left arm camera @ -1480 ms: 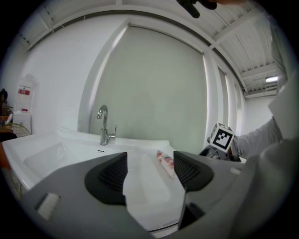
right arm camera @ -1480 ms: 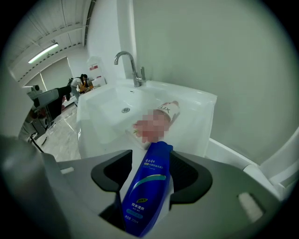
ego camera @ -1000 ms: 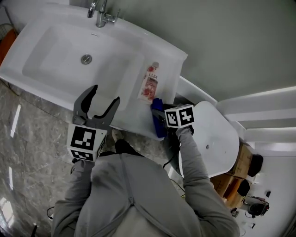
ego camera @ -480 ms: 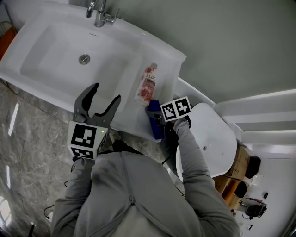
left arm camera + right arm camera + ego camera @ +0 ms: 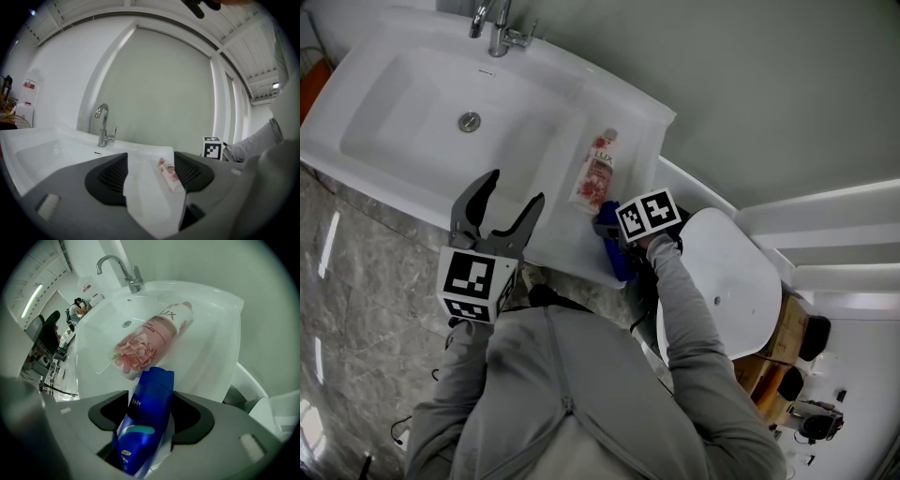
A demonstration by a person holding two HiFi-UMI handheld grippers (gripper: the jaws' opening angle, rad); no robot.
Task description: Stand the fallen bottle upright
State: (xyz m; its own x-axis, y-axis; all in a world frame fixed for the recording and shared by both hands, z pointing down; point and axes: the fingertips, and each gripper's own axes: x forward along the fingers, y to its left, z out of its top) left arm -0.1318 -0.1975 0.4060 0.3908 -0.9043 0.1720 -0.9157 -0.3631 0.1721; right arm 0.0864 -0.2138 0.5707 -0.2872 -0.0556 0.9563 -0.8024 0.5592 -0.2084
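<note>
A pink flower-print bottle [image 5: 593,173] lies on its side on the white counter [image 5: 649,127] right of the basin; the right gripper view shows this pink bottle [image 5: 154,338] just past the jaws. A blue bottle [image 5: 617,258] sits at the counter's front edge, tilted. My right gripper [image 5: 612,232] points steeply down over it. In its own view the blue bottle [image 5: 145,418] runs between the jaws of the right gripper [image 5: 150,414]. Those jaws have just been opening, and slim gaps show beside the bottle. My left gripper [image 5: 502,211] hangs open and empty before the basin; the left gripper [image 5: 150,176] faces the counter.
A chrome faucet [image 5: 497,28] stands at the back of the sink basin [image 5: 403,103], which has a drain [image 5: 469,121]. A white toilet lid [image 5: 727,281] lies to the right, close under my right arm. Marble floor [image 5: 356,300] is at the left.
The right gripper's marker cube has tipped a little toward the pink bottle, with the blue bottle still under it. The left gripper has kept its place.
</note>
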